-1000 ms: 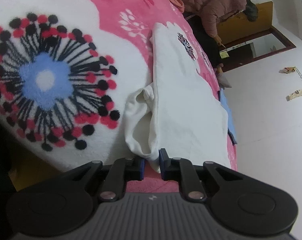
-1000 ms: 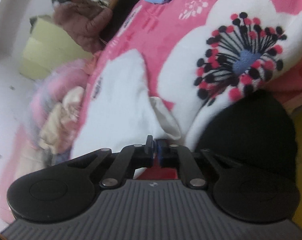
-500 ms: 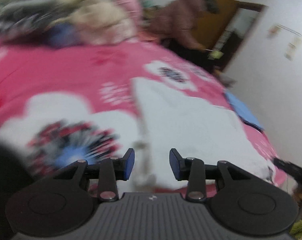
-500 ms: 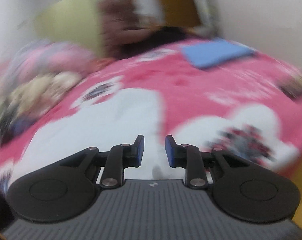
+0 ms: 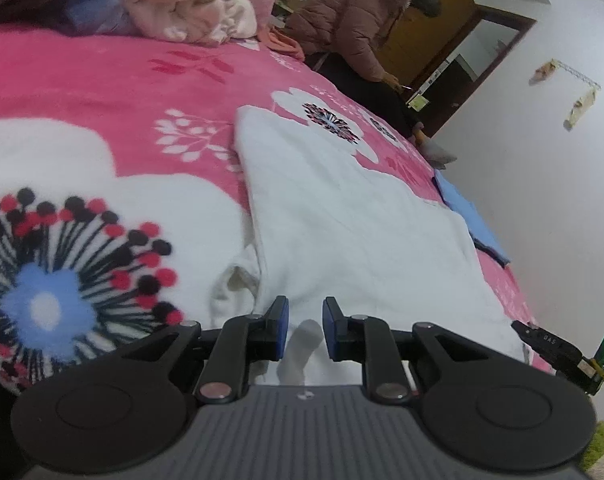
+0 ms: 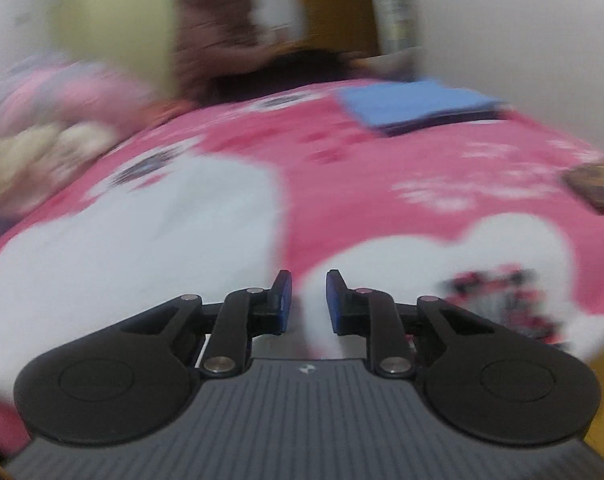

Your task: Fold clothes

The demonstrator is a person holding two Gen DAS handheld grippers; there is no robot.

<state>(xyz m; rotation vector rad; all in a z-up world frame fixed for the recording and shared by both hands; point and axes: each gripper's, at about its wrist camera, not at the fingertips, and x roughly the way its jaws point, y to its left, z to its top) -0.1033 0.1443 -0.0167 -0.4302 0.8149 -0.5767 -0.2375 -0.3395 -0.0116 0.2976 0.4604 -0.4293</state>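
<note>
A white garment (image 5: 342,216) lies spread flat on the pink flowered blanket (image 5: 101,80), one sleeve bunched at its near left edge (image 5: 237,280). My left gripper (image 5: 305,316) hovers over the garment's near hem, its jaws apart and closing; a small fold of white cloth shows in the gap, not pinched. In the blurred right wrist view the same garment (image 6: 141,240) fills the left half. My right gripper (image 6: 309,296) sits at its near right edge, jaws apart and closing, white cloth loose between them. A black fingertip (image 5: 526,330) of it shows at the garment's near right corner.
A heap of unfolded clothes (image 5: 181,0) lies at the far end of the bed. A folded blue cloth (image 6: 414,104) rests near the wall side. A person in a puffy jacket (image 5: 354,20) bends beside the bed. A dark flat object (image 6: 594,184) lies at the right.
Both grippers let go of the white cloth they were pinching, opened, rolled back to level and lifted a little. Since then the jaws have narrowed again.
</note>
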